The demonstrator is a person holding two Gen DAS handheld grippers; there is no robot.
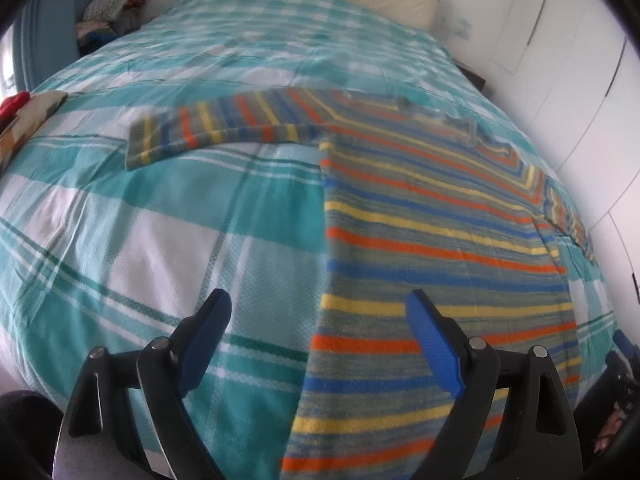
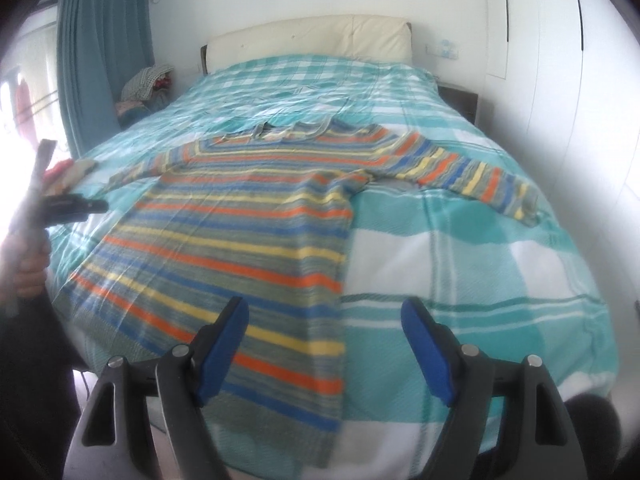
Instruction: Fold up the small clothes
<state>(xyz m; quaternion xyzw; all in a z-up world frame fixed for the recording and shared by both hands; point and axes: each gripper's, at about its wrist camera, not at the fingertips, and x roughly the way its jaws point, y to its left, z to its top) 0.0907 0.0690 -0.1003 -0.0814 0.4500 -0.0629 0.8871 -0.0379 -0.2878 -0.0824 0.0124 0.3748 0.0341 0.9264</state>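
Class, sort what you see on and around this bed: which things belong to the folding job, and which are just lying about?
Belongs to the job:
striped sweater, spread flat
left gripper, open
right gripper, open

Just lying about:
checked bedspread
cream headboard
clothes pile beside the bed
teal curtain
red-and-cream item at the bed's edge

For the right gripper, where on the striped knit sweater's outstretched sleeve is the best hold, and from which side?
Probably the cuff end of the right-hand sleeve of the striped knit sweater. It lies flat and spread away from the body on the teal-and-white checked bedspread, with its free edge toward the bed's right side. The open right gripper could come in from that side, one finger slipping under the edge.
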